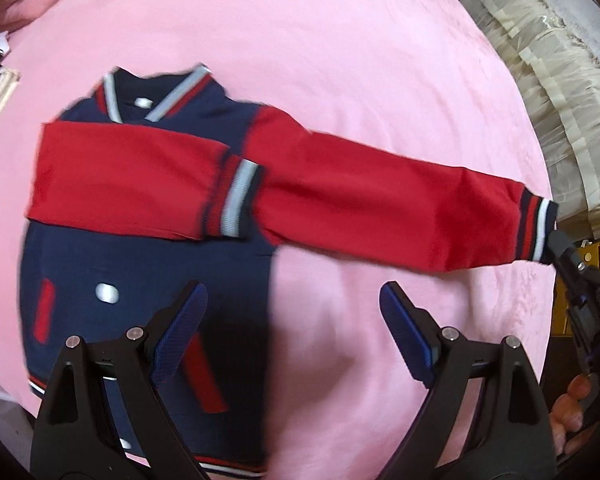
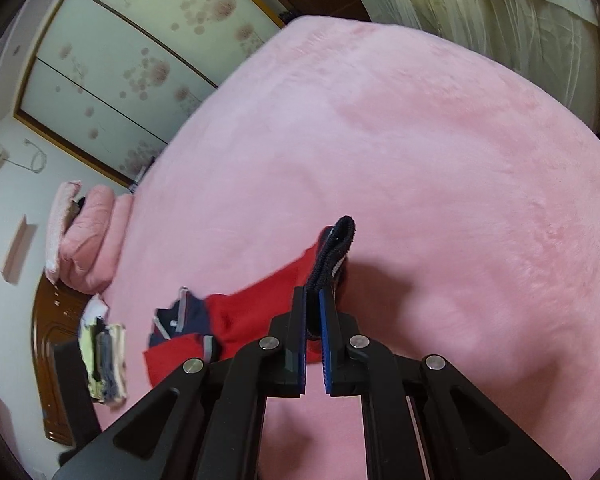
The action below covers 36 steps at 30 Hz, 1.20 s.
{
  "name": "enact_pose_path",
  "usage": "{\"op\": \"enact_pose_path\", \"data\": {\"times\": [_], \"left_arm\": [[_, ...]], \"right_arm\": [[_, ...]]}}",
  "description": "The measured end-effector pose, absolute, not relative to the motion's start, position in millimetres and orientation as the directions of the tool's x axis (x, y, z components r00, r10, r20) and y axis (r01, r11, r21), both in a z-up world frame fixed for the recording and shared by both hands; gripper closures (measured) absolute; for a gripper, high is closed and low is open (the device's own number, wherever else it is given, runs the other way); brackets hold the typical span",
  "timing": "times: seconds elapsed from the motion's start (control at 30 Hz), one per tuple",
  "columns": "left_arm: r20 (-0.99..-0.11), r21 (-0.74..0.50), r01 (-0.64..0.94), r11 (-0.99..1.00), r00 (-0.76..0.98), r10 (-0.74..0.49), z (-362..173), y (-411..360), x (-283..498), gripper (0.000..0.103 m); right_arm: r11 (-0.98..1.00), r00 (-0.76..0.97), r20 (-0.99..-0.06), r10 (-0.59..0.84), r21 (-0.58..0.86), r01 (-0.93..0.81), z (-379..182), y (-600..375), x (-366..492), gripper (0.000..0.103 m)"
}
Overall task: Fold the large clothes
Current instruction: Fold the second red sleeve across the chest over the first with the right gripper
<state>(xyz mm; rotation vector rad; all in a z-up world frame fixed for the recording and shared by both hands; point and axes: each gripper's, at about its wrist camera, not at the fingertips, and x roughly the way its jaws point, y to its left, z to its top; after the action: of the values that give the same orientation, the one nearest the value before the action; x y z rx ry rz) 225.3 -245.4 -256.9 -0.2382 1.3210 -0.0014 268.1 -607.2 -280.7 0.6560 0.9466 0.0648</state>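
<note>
On the pink blanket lies the jacket, navy body flat with its collar toward the far side, and every place below is given from that jacket. One red sleeve is already folded across the chest, its striped cuff resting near the middle. The other sleeve stretches out sideways, away from the body, and the right gripper is clamped on the ribbed cuff at its far end, the cuff standing up between the closed pads. The left gripper hangs over the jacket's lower hem edge with its jaws spread wide and nothing between them. To fold this sleeve well, I judge the cuff should be carried in an arc over the chest, kept low and taut so the red cloth does not twist, and laid parallel to the first sleeve. The free gripper could press the shoulder seam to stop the body dragging across the soft blanket.
</note>
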Motion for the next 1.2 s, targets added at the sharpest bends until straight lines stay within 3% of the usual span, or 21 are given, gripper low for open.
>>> {"op": "enact_pose_path", "data": {"times": [0.3, 0.67, 0.87, 1.2], "left_arm": [[-0.934, -0.163, -0.137, 0.977, 0.341, -0.108, -211, -120, 207, 0.016], [-0.927, -0.149, -0.23, 0.962, 0.372, -0.055, -196, 35, 180, 0.016], [-0.934, -0.139, -0.292, 0.946, 0.357, -0.027, -206, 109, 178, 0.016], [-0.944, -0.151, -0.368, 0.917, 0.33, -0.023, -239, 177, 173, 0.016]], "right_arm": [[0.833, 0.67, -0.672, 0.316, 0.534, 0.144, -212, -467, 256, 0.098], [0.857, 0.627, -0.671, 0.396, 0.515, 0.009, -189, -271, 269, 0.098], [0.892, 0.556, -0.724, 0.408, 0.446, -0.074, -200, -152, 273, 0.098], [0.935, 0.421, -0.834, 0.356, 0.322, -0.151, -285, -34, 275, 0.098]]}}
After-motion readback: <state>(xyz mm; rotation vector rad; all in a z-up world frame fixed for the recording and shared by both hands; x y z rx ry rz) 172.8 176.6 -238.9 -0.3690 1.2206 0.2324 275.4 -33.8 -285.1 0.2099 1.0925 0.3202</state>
